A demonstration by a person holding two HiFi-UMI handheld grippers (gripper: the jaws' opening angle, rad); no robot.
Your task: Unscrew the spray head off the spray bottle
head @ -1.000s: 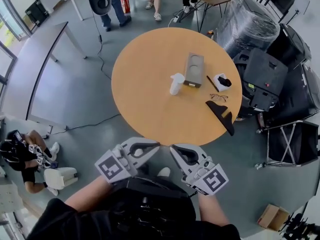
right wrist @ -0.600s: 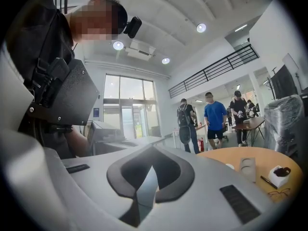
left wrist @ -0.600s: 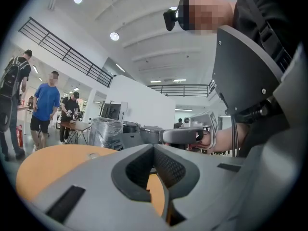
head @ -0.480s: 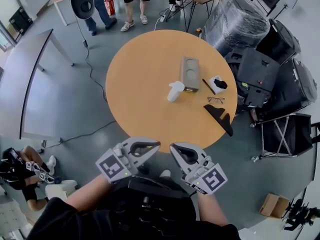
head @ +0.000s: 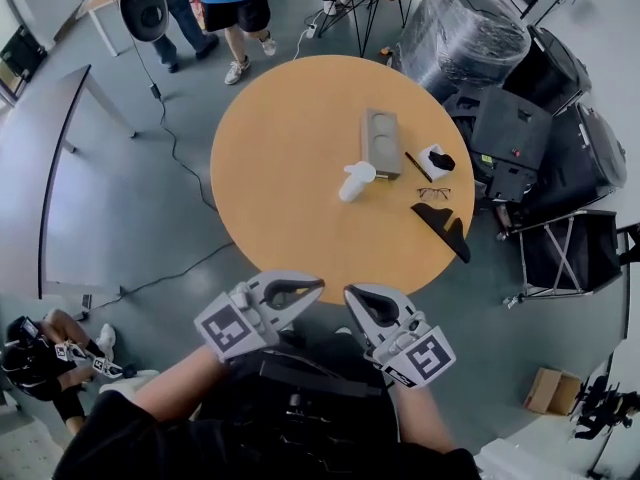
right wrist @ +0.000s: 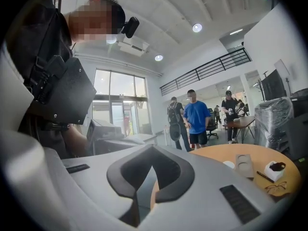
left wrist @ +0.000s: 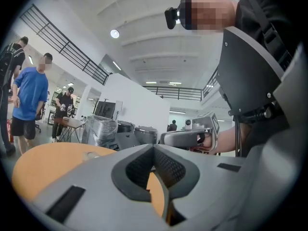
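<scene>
A white spray bottle (head: pixel 354 181) with its spray head on stands upright near the middle of the round wooden table (head: pixel 280 168). Both grippers are held close to the person's body, short of the table's near edge. My left gripper (head: pixel 318 286) is shut with nothing between its jaws, tip pointing right. My right gripper (head: pixel 349 293) is shut and empty too, tip pointing left towards the other. In the right gripper view the bottle's white top (right wrist: pixel 229 164) shows small beyond the jaws. In the left gripper view the table (left wrist: pixel 43 162) fills the left.
On the table lie a grey cup tray (head: pixel 380 140), a pencil (head: pixel 417 166), a white box with a black object (head: pixel 437 160), glasses (head: pixel 433 193) and a black bracket (head: pixel 443 228). Wrapped equipment and black cases (head: pixel 520 128) stand to the right. People (head: pixel 230 8) stand beyond the table; one sits at bottom left (head: pixel 40 358).
The view has shifted towards the table, whose near edge lies a little closer to both grippers. A person in a blue shirt has come nearer at the far side. Both grippers stay shut.
</scene>
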